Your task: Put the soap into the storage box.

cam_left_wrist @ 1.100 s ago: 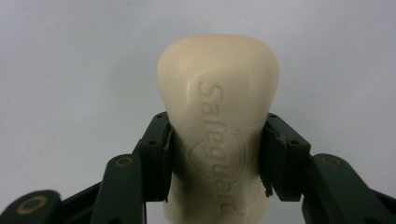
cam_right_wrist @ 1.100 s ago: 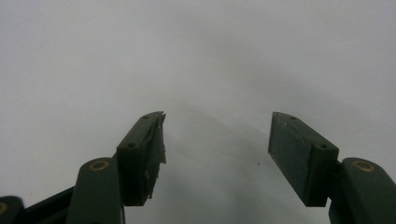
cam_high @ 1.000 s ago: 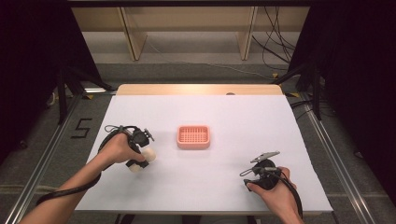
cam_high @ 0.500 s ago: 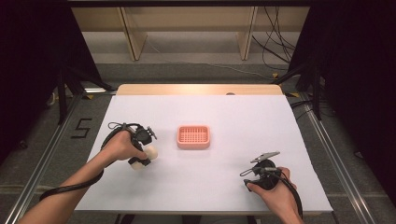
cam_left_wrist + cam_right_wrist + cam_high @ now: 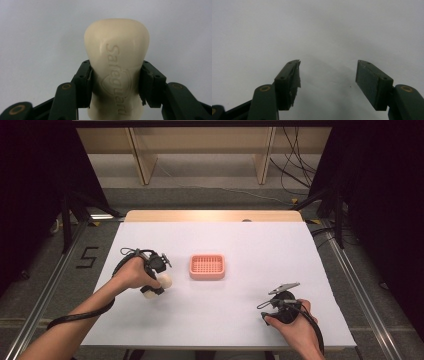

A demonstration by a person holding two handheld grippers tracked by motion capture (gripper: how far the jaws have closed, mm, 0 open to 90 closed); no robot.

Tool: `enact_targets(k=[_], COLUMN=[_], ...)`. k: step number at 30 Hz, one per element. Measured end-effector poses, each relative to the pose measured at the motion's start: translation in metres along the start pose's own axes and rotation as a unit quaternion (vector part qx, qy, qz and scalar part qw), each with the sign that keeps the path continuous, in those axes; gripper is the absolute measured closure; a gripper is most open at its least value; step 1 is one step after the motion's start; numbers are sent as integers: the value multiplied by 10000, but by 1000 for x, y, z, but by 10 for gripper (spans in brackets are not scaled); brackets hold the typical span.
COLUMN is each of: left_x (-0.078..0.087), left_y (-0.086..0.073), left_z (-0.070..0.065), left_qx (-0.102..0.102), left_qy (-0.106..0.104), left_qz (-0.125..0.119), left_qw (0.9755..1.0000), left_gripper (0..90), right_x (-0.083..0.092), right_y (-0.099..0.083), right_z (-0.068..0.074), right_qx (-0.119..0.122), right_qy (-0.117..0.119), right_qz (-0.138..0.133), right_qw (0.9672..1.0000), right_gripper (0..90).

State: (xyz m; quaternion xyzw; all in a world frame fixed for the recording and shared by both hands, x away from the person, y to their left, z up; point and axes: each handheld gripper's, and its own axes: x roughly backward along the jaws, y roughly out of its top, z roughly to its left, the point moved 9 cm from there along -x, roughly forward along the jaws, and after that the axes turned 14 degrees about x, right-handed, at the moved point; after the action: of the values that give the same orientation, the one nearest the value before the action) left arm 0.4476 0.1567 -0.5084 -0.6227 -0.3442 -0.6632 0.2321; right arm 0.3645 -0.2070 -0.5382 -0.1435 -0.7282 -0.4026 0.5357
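Observation:
A cream bar of soap stamped "Safeguard" sits clamped between the two black jaws of my left gripper. From above, the left gripper holds that soap bar just over the white table, left of a pink soap dish with a perforated floor. My right gripper rests near the table's front right, held by a hand. In the right gripper view its jaws stand wide apart over bare white tabletop, with nothing between them.
The white table surface ends in a wooden strip at the far edge. Wooden shelf legs and loose cables lie on the floor beyond. Metal rails run along both sides of the table.
My left gripper has carried the soap to the right and a little forward, closer to the pink dish. The right gripper has stayed put.

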Motion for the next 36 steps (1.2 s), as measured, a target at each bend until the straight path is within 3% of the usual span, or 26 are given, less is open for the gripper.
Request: enact_targets(k=[18,30,36], left_x=[-3,-2,-2], left_y=[13,25,30], left_z=[-5,-8,-9], left_qx=[-250,-369,-330], left_qy=[-7,-8,-12], left_qz=[117,68,-86], left_qw=[9996,9993,9994], left_gripper=[494,494,494], right_x=[3,6,6], right_y=[-8,-12,-14], right_z=[1,0,-1], right_qx=[-64,-135,-85], right_qy=[-32,-77,-74], right_qz=[71,49,31], right_qw=[9999,9999,9999], right_gripper=[364,364,364])
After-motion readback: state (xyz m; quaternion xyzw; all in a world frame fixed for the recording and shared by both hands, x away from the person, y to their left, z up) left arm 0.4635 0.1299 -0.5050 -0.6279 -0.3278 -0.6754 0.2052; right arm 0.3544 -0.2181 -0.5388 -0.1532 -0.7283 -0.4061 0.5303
